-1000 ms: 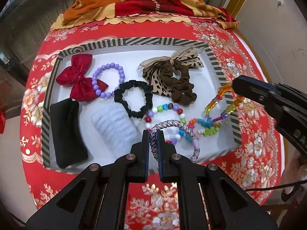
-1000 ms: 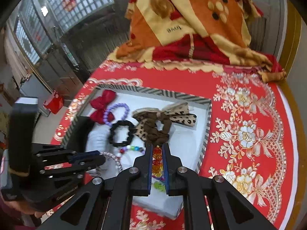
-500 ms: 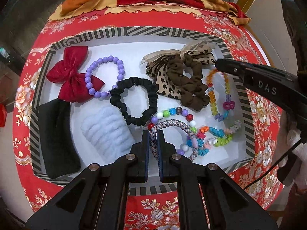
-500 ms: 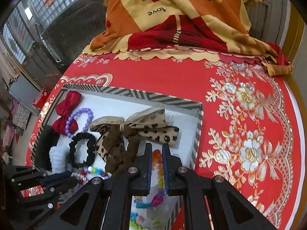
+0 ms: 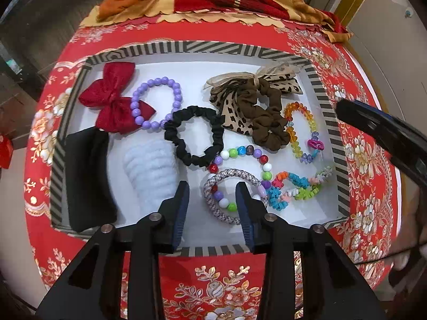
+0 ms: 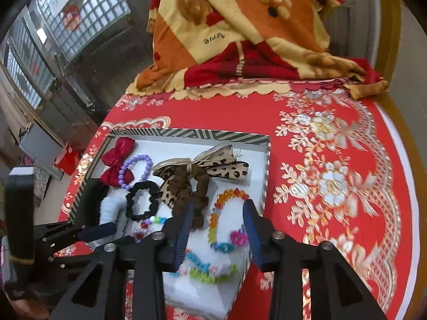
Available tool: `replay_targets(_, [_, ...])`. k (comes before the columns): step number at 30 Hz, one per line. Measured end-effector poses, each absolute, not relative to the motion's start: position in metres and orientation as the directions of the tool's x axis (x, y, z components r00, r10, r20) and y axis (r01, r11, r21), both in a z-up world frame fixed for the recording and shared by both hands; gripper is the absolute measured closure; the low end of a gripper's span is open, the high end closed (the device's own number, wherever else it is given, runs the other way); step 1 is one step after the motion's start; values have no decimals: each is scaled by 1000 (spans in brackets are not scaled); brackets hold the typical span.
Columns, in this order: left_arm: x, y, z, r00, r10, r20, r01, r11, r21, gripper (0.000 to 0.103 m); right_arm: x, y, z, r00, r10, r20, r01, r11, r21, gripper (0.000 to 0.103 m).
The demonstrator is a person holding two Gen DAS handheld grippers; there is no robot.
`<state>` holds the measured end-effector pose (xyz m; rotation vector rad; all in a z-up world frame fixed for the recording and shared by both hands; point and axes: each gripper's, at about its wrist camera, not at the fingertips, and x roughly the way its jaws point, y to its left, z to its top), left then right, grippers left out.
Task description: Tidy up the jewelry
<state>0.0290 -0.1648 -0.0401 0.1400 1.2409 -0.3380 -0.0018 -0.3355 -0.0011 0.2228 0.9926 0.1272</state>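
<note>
A striped-rim tray (image 5: 202, 48) with a white floor holds the jewelry. My left gripper (image 5: 212, 189) is open over the tray's near edge; a grey braided bracelet (image 5: 234, 178) lies on the tray floor between and just beyond its fingers. My right gripper (image 6: 217, 213) is open above a clear rainbow bead bracelet (image 6: 213, 221) that lies in the tray; that bracelet also shows in the left wrist view (image 5: 301, 130). A multicolour bead bracelet (image 5: 240, 152) and a neon spiky bracelet (image 5: 296, 186) lie beside them.
The tray also holds a red bow (image 5: 112, 98), a purple bead bracelet (image 5: 154, 104), a black scrunchie (image 5: 194, 136), a brown scrunchie with leopard bow (image 5: 256, 101), a white fuzzy band (image 5: 152, 170) and a black pouch (image 5: 88, 178). A folded blanket (image 6: 240, 32) lies behind on the red floral cloth (image 6: 333, 173).
Both grippers have opened. The grey braided bracelet left my left gripper and the rainbow bead bracelet left my right gripper; both now lie in the tray.
</note>
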Motion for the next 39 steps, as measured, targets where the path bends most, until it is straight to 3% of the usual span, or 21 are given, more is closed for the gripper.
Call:
replay_targets(27, [-19, -108, 14, 438, -144, -887, 240, 970, -39, 67, -74, -273, 31, 590, 137, -796, 58, 976, 211, 64])
replay_targets(39, [-31, -88, 37, 499, -138, -856, 210, 977, -35, 67, -84, -253, 42, 605, 136, -784, 47, 978, 206, 58])
